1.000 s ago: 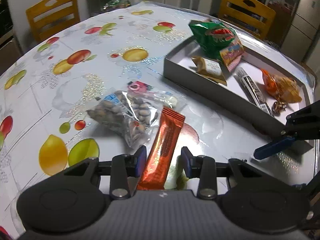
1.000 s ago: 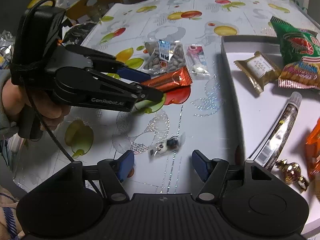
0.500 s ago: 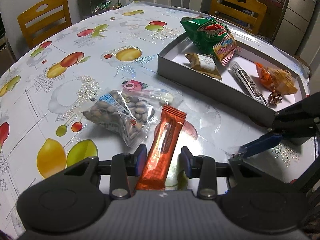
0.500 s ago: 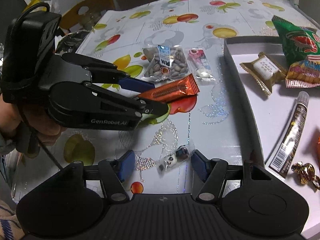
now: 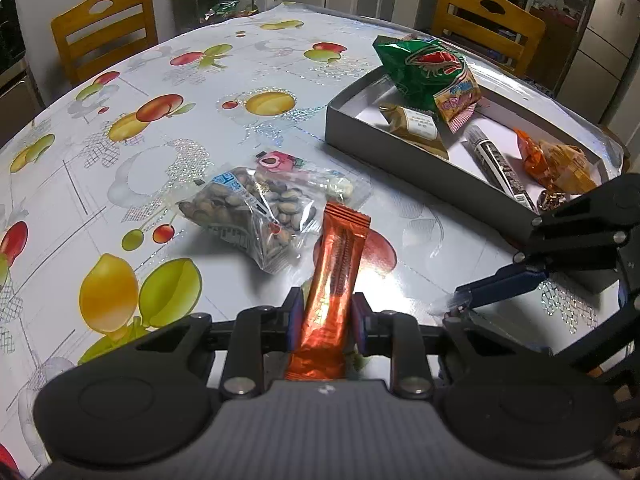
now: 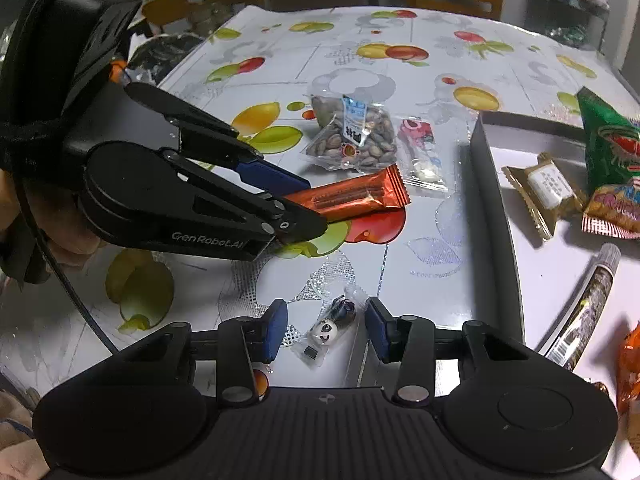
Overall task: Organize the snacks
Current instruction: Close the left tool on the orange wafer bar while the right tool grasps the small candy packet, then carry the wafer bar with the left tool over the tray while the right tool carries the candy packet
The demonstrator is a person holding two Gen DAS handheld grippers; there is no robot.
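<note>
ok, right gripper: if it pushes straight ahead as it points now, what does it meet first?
The small panda packet, lying between the open fingers of the right gripper. Beyond it is bare tablecloth, then probably the orange bar held in the left gripper, though depth is hard to judge.

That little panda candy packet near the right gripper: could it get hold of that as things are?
Probably yes. The panda candy packet lies flat on the table between the open fingers of the right gripper, nothing covering it. The left gripper, shut on the orange bar, sits farther back, out of the way.
</note>
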